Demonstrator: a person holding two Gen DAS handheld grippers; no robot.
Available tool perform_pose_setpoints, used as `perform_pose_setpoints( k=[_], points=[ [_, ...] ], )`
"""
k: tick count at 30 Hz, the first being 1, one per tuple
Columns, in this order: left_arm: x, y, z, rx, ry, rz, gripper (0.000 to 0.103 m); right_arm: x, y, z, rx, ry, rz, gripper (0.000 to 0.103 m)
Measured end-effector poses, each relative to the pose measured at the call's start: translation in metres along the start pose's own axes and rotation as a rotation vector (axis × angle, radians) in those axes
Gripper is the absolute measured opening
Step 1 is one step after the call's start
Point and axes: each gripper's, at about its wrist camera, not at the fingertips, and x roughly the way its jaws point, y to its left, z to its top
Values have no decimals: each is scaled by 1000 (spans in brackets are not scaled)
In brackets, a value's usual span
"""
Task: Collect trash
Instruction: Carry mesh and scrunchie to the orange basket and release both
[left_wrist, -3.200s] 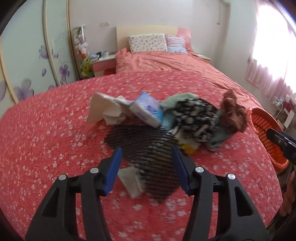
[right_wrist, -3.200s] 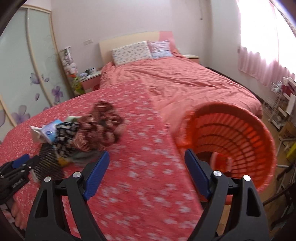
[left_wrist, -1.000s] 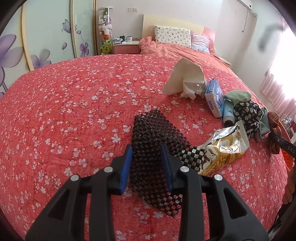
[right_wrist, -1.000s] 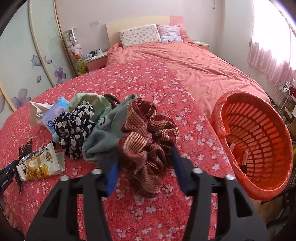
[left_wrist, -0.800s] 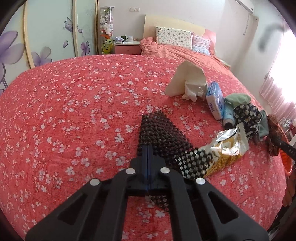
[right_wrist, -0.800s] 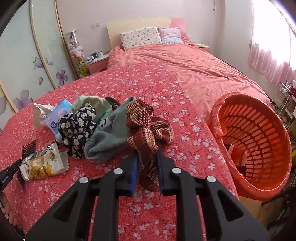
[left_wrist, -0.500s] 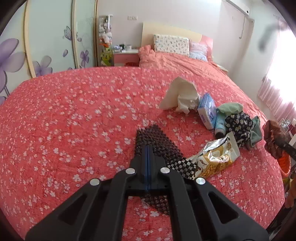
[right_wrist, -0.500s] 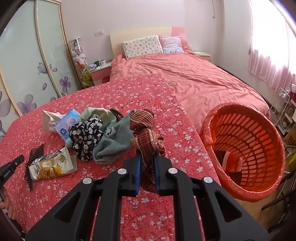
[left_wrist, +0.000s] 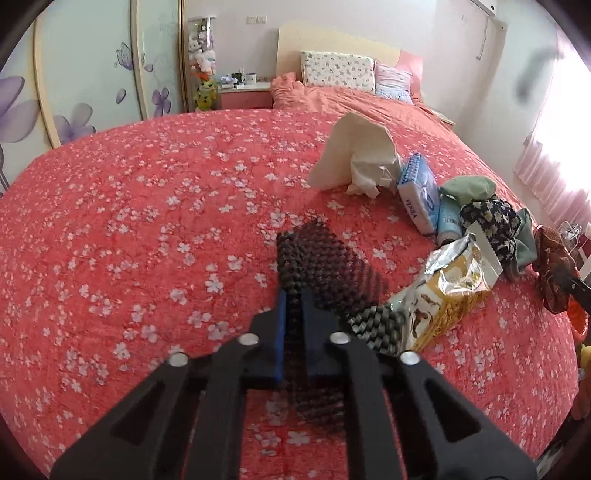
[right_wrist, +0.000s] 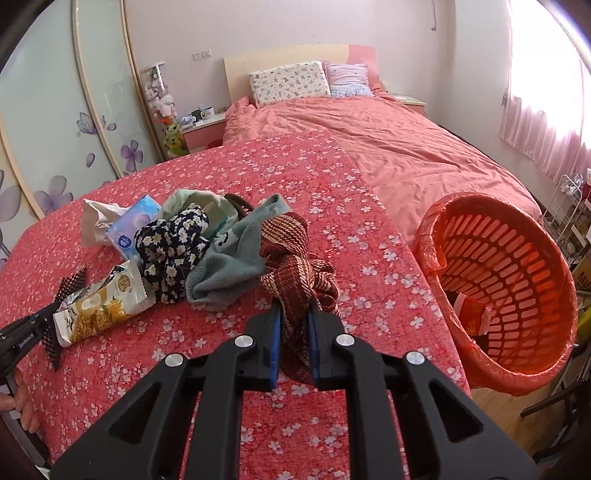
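The left hand-held gripper (left_wrist: 291, 332) pinches a dark, floppy open-mesh sheet (left_wrist: 321, 266) near the bed's front edge; light, it should drape. The right hand-held gripper (right_wrist: 293, 343) clamps a soft maroon plaid fabric scrunchie (right_wrist: 295, 254) beside the orange slotted plastic basket (right_wrist: 524, 354). The blue tissue pack (left_wrist: 419, 199) carries lettering too small to make out.

not much to read here. the blue tissue pack (left_wrist: 419, 201), ahead and to the right of the left gripper, has a word printed along its side that looks like "vinda", though i wouldn't swear to every letter. the snack bag (left_wrist: 448, 291) just right of that gripper's tip has printing, too crumpled to make out. in the right wrist view, the left gripper (right_wrist: 22, 334) pokes in at the far left with small white lettering on its body, too tiny to read.
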Motion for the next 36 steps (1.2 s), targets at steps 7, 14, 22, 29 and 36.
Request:
perform_pose_setpoints(
  k=[7, 14, 22, 29, 36],
  points=[
    [-34, 4, 14, -9, -78, -2, 7, -28, -2, 11, -7, -65, 10, 12],
    [-83, -12, 33, 11, -190, -15, 7, -57, -11, 17, 2, -125, 19, 12],
    [-123, -61, 53, 77, -281, -88, 7, -86, -31, 22, 30, -190, 9, 12],
    [-140, -120, 56, 138, -311, -203, 7, -101, -56, 20, 64, -228, -17, 12],
    [-146, -186, 51, 208, -323, -320, 7, -108, -90, 18, 110, -260, -54, 12]
  ],
)
